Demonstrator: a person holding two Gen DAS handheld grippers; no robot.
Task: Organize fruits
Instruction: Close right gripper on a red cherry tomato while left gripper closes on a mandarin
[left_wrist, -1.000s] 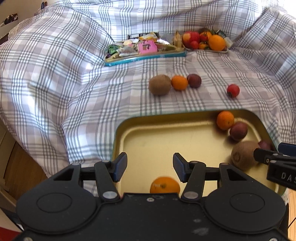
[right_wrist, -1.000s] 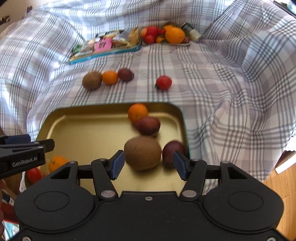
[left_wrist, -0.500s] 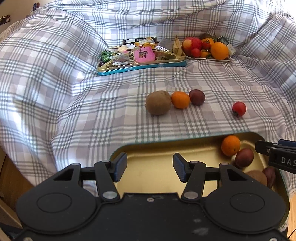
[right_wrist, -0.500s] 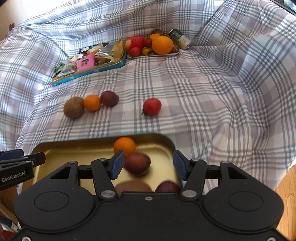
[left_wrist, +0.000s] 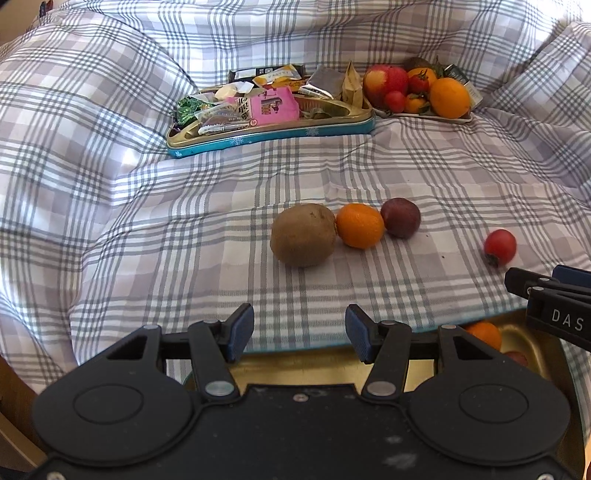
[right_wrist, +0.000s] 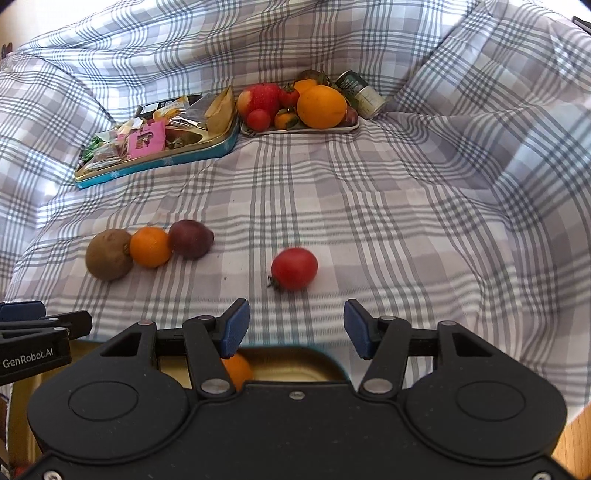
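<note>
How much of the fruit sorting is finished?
Partly done: an orange already sits in the gold tray. Neither the left gripper nor the closing right gripper holds anything. Left on the blanket: kiwi, small orange, purple fruit, tomato.

Bare checked cloth (right_wrist: 388, 229) lies open ahead of both tools. Kiwi (left_wrist: 303, 234), small orange (left_wrist: 359, 225) and dark plum (left_wrist: 400, 217) sit touching in a row, blocking the middle. Tomato (right_wrist: 294, 268) stands alone just ahead of the right tool (right_wrist: 295, 325), whose jaws are closing on nothing. Snack tin (left_wrist: 269, 134) and fruit plate (right_wrist: 299, 129) wall the far side.

Bright daylight, fisheye-bent edges, sharp
</note>
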